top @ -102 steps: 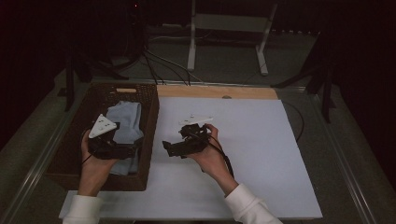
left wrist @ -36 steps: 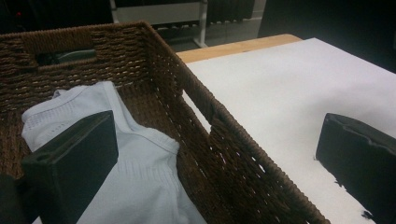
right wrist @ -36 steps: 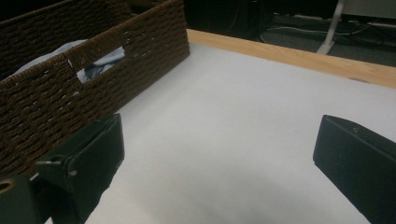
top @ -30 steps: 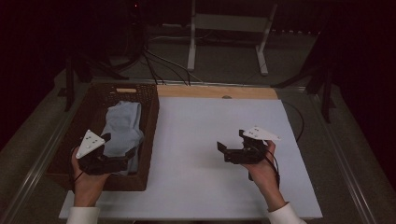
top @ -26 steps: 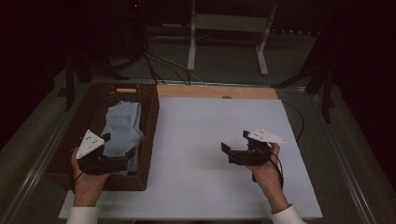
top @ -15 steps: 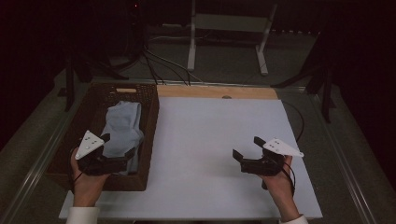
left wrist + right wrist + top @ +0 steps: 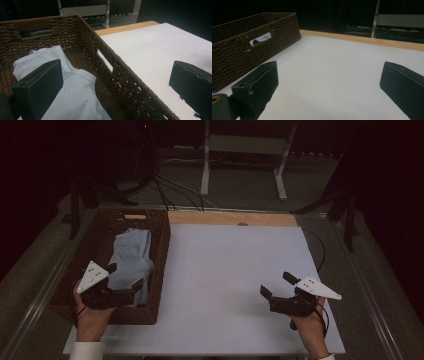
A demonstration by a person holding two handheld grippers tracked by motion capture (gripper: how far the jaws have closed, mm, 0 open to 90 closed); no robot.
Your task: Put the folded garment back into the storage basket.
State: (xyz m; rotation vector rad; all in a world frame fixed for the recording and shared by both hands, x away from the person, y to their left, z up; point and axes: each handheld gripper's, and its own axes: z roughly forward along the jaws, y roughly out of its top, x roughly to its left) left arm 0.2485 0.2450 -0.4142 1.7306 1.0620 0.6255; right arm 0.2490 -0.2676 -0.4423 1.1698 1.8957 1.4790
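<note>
the pale blue-white folded cloth garment (image 7: pixel 131 260) is lying inside the dark brown woven wicker basket (image 7: pixel 160 250), which is sitting on the left part of the white-topped table (image 7: pixel 235 270) with a light wooden strip (image 7: pixel 232 218) running along its far edge. the garment is spreading along the basket's floor from near the far wall toward the near wall, crumpled a little at the near end.

the left tongs (image 7: pixel 123 281) are hovering over the near end of the basket, held in the person's left hand (image 7: pixel 90 317), with the grey three-cornered plate (image 7: pixel 92 274) showing on top. its jaws are standing wide apart and gripping nothing. in the left gripper view one jaw is sitting over the garment (image 7: pixel 75 92) and the other is sitting out over the white table (image 7: pixel 155 52), so the basket's right wall (image 7: pixel 120 72) is running between the two jaws. the garment is lying just under and beside the near jaw; whether that jaw is touching the cloth i cannot tell.

the right tongs (image 7: pixel 273 285) are resting low over the right near part of the table, held in the person's right hand (image 7: pixel 309 327), well apart from the basket and the garment. its jaws are also spread wide and holding nothing. in the right gripper view the bare white table (image 7: pixel 332 70) is lying between the jaws, and the basket (image 7: pixel 242 47) is standing off to the left, a sliver of the pale garment (image 7: pixel 260 39) peeking through its handle slot.
</note>
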